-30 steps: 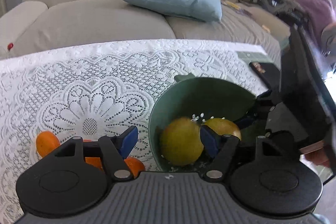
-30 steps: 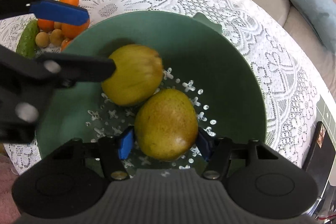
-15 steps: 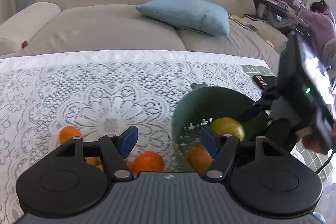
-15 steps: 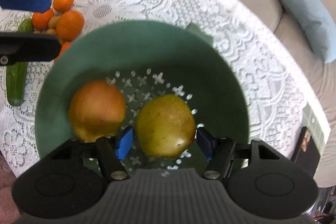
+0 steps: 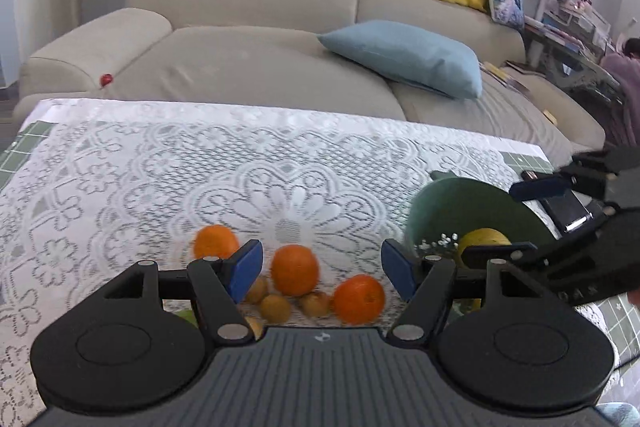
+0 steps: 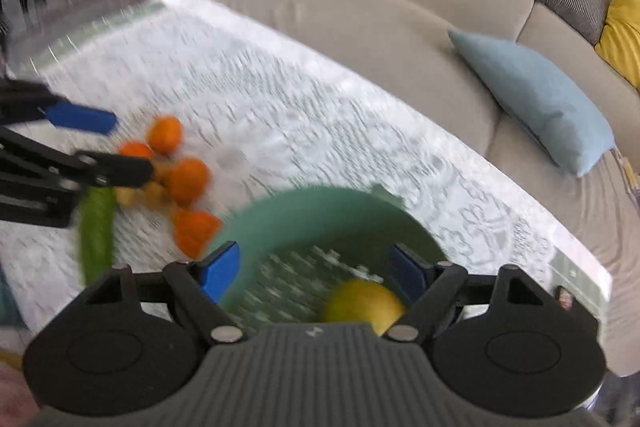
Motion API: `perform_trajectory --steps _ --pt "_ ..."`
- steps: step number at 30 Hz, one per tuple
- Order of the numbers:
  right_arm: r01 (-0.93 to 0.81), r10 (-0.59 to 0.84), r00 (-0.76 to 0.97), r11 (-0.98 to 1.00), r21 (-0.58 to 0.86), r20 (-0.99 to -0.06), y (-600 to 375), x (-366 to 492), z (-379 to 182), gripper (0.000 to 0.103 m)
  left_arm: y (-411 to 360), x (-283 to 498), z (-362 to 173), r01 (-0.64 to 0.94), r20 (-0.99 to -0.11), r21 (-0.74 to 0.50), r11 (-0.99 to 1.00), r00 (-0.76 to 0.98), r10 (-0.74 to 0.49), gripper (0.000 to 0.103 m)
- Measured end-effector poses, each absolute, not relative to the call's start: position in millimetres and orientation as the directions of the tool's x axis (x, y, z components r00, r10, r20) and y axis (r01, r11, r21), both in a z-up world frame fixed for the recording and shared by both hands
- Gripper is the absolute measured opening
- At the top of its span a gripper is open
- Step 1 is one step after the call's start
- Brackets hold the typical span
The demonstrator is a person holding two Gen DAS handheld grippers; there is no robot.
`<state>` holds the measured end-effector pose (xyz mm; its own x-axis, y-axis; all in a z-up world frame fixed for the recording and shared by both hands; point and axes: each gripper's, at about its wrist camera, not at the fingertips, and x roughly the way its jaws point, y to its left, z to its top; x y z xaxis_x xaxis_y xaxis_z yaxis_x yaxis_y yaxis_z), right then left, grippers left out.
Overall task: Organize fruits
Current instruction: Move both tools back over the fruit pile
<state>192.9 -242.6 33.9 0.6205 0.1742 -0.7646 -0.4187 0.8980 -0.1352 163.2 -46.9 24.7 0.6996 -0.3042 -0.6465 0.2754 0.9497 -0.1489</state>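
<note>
Jaws apart and empty, the right gripper (image 6: 314, 273) has just been opening and lifting off the yellow-green fruit (image 6: 362, 305) it released into the green colander (image 6: 320, 219), one more piece sorted. Beside the colander, the left gripper (image 5: 322, 269), also wide open, has swung over the oranges (image 5: 295, 269) and small brown fruits (image 5: 275, 308) on the lace tablecloth (image 5: 160, 179). Motion blur smears the right view; the gripper body hides the colander's second fruit.

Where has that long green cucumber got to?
In the right wrist view the cucumber lies on the lace tablecloth at the left, beside the oranges and left of the green bowl.
</note>
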Motion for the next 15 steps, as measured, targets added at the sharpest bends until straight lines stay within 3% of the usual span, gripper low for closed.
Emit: perform_trajectory --steps 7,15 --pt "-0.423 0.292 0.682 0.905 -0.036 -0.670 -212.3 157.7 37.5 0.079 -20.2 155.4 24.4 0.240 -0.613 -0.161 0.957 0.735 -0.288 0.080" --pt "-0.351 0.267 0.775 0.935 -0.040 -0.573 -180.5 128.4 17.4 0.079 2.7 146.4 17.9 0.250 -0.564 -0.175 0.952 0.767 -0.306 0.080"
